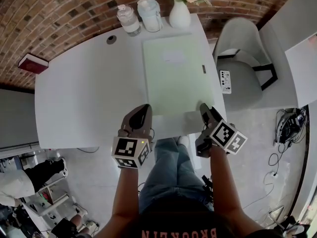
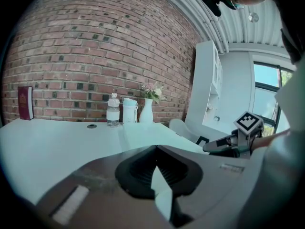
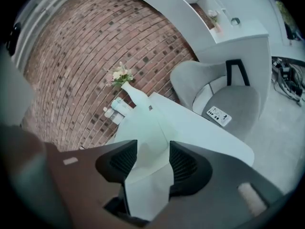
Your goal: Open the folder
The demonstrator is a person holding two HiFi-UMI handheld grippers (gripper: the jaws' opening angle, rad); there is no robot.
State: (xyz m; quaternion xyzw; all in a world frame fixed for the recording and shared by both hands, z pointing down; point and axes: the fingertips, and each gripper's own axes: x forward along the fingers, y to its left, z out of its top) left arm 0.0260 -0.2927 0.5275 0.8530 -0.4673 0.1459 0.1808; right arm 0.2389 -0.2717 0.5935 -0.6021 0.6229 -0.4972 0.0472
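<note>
A pale green folder (image 1: 176,73) lies flat and closed on the white table (image 1: 89,93), its near edge close to the table's front edge. My left gripper (image 1: 141,114) hovers at the front edge, just left of the folder's near left corner. In the left gripper view, that gripper (image 2: 155,149) has its tips together and nothing between them. My right gripper (image 1: 204,108) is at the folder's near right corner. Its jaws (image 3: 152,151) stand wide apart, and the folder (image 3: 143,128) shows through the gap, not pinched.
At the table's far edge stand a clear bottle (image 1: 129,20), a white jug (image 1: 150,15) and a vase of flowers (image 1: 180,14). A red book (image 1: 33,63) stands at the far left corner. A grey chair (image 1: 242,58) with a remote (image 1: 225,81) is to the right.
</note>
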